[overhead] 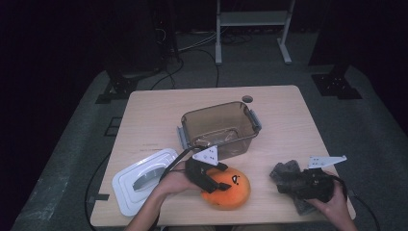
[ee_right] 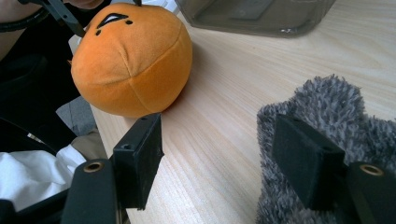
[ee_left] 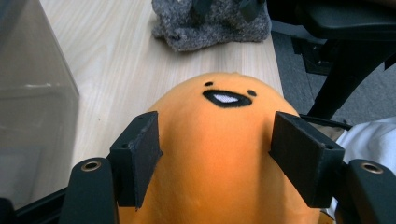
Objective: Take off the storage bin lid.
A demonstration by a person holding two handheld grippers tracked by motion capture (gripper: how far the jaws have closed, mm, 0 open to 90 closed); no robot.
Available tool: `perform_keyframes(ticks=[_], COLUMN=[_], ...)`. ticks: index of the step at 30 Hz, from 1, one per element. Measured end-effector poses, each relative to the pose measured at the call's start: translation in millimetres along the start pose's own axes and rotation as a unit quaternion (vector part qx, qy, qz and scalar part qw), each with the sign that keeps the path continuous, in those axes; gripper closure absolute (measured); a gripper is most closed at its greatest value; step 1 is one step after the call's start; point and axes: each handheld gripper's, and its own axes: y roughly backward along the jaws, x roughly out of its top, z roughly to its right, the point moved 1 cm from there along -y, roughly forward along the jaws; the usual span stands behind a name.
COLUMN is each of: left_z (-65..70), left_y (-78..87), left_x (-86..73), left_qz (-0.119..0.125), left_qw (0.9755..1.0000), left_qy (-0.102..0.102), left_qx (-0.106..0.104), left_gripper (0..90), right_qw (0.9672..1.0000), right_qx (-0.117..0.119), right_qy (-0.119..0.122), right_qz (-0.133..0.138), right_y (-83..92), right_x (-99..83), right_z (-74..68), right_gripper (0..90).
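Straddling the orange plush ball (ee_left: 219,154), the left gripper (overhead: 208,179) has its two black jaws set on either flank of the toy, and in the left gripper view the pads lie right against the fabric without visibly denting it, so whether they truly pinch it I cannot tell. That plush sits at the near edge of the tabletop (overhead: 288,120), roughly in the middle of its width, with a small stitched face of two dots and a dark mouth on its upper side; it carries no readable label. To its right, also near the front edge, lies a grey fuzzy cloth (ee_right: 327,121), and the right gripper (overhead: 315,185) rests low over it with its jaws released: in the right gripper view one jaw hovers above bare wood and the other above the cloth's pile, nothing clamped between them. On the left front part of the tabletop lies a white lid (overhead: 144,180), flat, with a raised centre and a grey oval patch, just beside the left hand (overhead: 175,183). Farther back, about mid-table, stands a smoky translucent plastic bin (overhead: 219,126) with grey latches at both ends, open on top. No brand or writing can be read on any of these.
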Motion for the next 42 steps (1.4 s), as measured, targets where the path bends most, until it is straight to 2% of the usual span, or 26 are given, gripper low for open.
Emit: perform_keyframes(ticks=[5,7,11,19,21,27,34,42], left_z=[-0.2,0.0,0.0,1.9,2.6,3.4,3.3,2.5], left_y=[-6.2,-8.9,-13.2,-13.4,-13.9,-12.9,-8.2,-3.7], left_x=[-2.5,-3.8,-5.9,-3.9,-3.5,-2.2,1.4,7.4], left_qz=[-0.003,-0.006,-0.009,-0.028,-0.025,-0.020,-0.010,-0.007], left_qw=[1.0000,1.0000,0.9998,0.9996,0.9996,0.9998,0.9999,0.9999], left_qy=[0.005,0.004,0.015,-0.003,-0.008,-0.005,-0.003,-0.003], left_qx=[-0.004,-0.003,-0.009,-0.009,-0.005,-0.001,-0.008,-0.009], left_gripper=[35.1,38.7,44.1,59.4,60.6,66.3,72.0,73.3], right_qw=[1.0000,1.0000,1.0000,1.0000,1.0000,1.0000,1.0000,1.0000], right_qx=[0.000,0.001,0.001,0.002,0.002,0.004,0.004,0.005], right_qy=[0.000,0.000,0.000,-0.001,-0.001,-0.001,0.000,-0.002], right_qz=[-0.001,-0.002,-0.002,-0.004,-0.005,-0.005,-0.004,-0.004], right_y=[-0.7,-1.0,-1.4,-2.4,-2.7,-3.5,-3.4,-3.1], right_x=[0.1,0.3,0.3,0.6,0.5,0.7,0.7,0.3], right_z=[-0.1,-0.5,-0.6,-0.8,-0.7,-0.6,0.4,1.5], right_gripper=[32.6,32.6,32.6,32.6,32.6,32.6,32.6,32.6])
